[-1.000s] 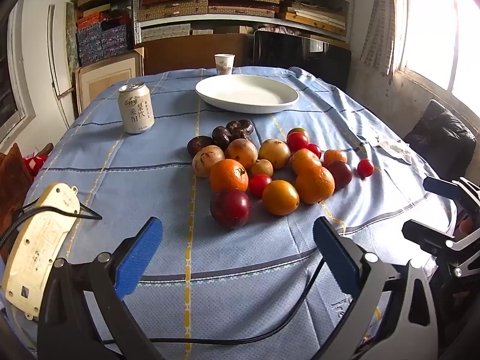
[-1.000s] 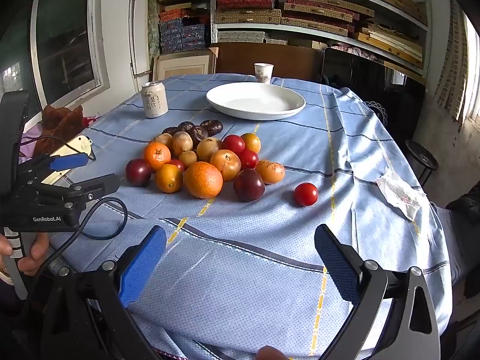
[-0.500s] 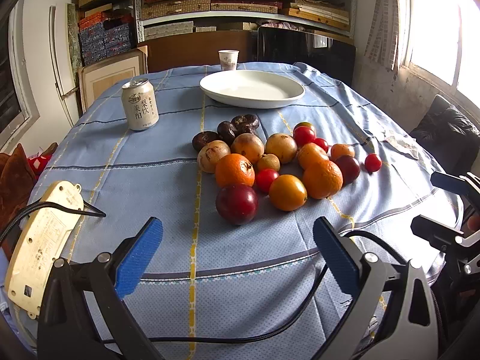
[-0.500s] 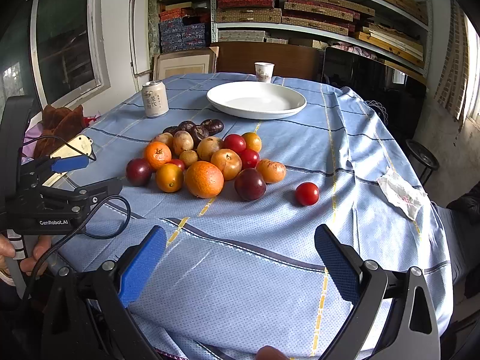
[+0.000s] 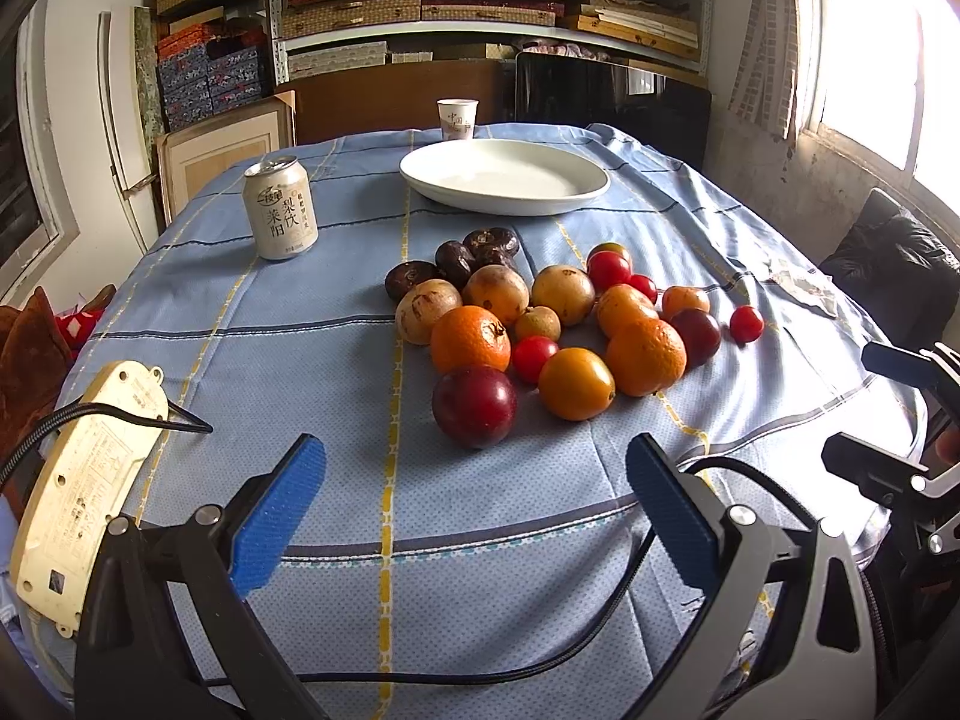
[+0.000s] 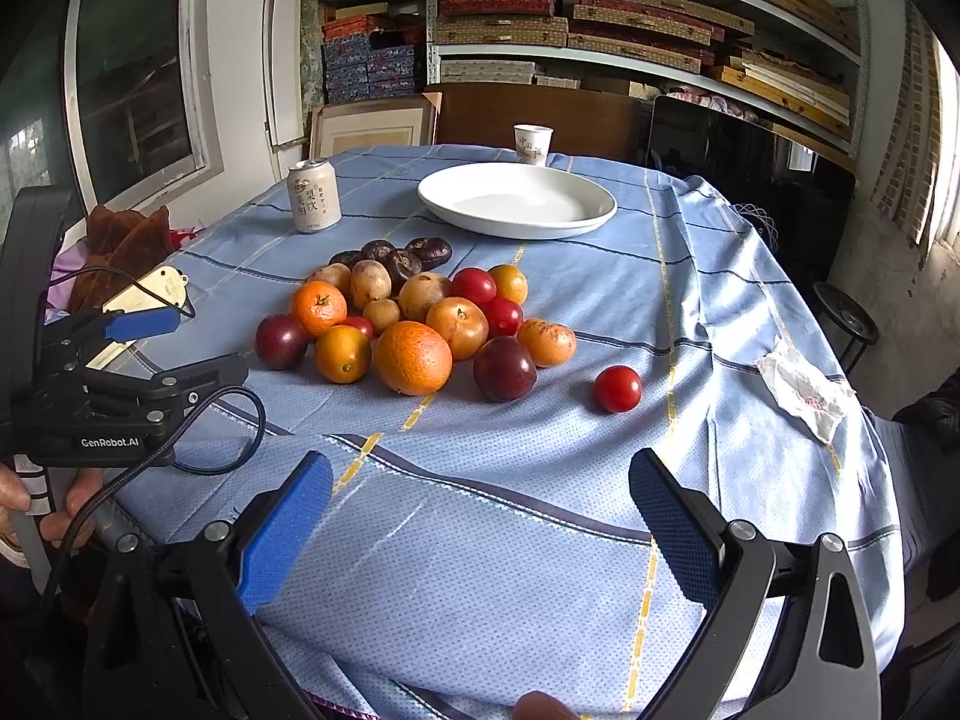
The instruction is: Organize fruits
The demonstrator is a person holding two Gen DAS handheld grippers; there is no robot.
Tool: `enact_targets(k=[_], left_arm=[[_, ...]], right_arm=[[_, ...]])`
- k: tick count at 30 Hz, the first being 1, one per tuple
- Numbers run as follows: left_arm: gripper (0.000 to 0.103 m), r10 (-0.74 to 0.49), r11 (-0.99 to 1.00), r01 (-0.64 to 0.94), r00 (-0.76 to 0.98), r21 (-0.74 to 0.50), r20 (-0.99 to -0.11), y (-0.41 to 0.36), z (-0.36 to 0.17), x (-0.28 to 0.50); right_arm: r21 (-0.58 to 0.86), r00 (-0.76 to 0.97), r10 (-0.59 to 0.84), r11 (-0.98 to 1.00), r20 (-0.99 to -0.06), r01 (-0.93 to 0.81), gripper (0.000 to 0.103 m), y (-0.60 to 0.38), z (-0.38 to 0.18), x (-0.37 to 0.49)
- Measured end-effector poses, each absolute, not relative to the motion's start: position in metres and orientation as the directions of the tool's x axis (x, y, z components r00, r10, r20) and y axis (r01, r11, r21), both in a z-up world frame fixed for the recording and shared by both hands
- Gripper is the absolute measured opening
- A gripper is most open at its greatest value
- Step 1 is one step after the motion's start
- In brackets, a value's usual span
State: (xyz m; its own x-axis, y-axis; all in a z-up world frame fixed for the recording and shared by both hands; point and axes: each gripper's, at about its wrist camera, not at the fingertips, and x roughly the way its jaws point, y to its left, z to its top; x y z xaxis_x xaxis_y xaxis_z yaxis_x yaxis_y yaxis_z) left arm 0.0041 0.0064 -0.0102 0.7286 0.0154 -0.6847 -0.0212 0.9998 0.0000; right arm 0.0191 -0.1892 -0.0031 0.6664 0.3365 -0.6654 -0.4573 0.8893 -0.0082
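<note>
The left gripper (image 5: 474, 510) and right gripper (image 6: 480, 516) were held wide apart, empty — the fruits (image 5: 540, 324) were heaped mid-table, short of the white plate (image 5: 504, 177).

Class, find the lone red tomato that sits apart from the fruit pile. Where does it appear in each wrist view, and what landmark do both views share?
Left wrist view: the tomato lies right of centre, at the far right edge of the fruit pile.
Right wrist view: the tomato lies centre-right, alone on the cloth, right of the pile.
Shared landmark: the white plate behind the pile in both.
</note>
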Motion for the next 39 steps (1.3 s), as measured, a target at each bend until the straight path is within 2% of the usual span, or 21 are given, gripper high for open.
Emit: enact_targets(k=[39], left_arm=[[0.098,0.02,1.0,-0.023,0.723,0.005,-0.69,0.0069,-0.0142,0.0038]], right_arm=[[-0.016,0.663,0.338,0.884,-0.668,-0.467,0.099,-0.183,-0.0038,0.0165]])
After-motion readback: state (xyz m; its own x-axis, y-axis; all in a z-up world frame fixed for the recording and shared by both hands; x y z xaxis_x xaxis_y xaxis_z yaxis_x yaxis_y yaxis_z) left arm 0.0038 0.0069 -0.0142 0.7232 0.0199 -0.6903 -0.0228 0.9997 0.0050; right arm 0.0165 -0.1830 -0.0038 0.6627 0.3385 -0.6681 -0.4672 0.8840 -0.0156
